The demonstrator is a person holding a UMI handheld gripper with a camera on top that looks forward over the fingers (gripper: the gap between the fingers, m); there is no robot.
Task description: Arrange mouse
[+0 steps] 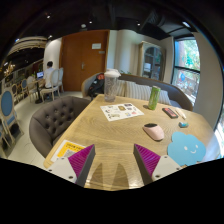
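**Mouse untouched, approach not yet made**

Judging from how things lie, the task has barely begun. The small, rounded, pale pinkish-beige computer mouse (153,131) rests on its own on the light wooden surface (110,135), well ahead of the gripper (115,160) and off toward its right finger. Nothing is held: the jaws stand apart with only bare wood showing between the magenta pads (82,158). What is left appears to be the whole of the job: reaching the mouse, closing on it, and setting it where it belongs. Where that is cannot be told from this view.

The mouse looks low and smooth, an oval hump with its long axis running roughly across the line of the fingers. No cable is visible, though it is too small to be sure. Its rounded sides may be slippery, so a grip across the narrower width would likely hold best.

Around it: a round light-blue mat (185,148) lies just beside the mouse on the near right, a small dark flat object (170,113) sits beyond it, and a tall green bottle (153,97) stands farther back. A white printed sheet (121,111) lies near the middle of the surface, a clear plastic container (111,84) at the far end, and a yellow printed card (68,150) close to the left finger. A grey upholstered chair (47,120) stands alongside to the left.
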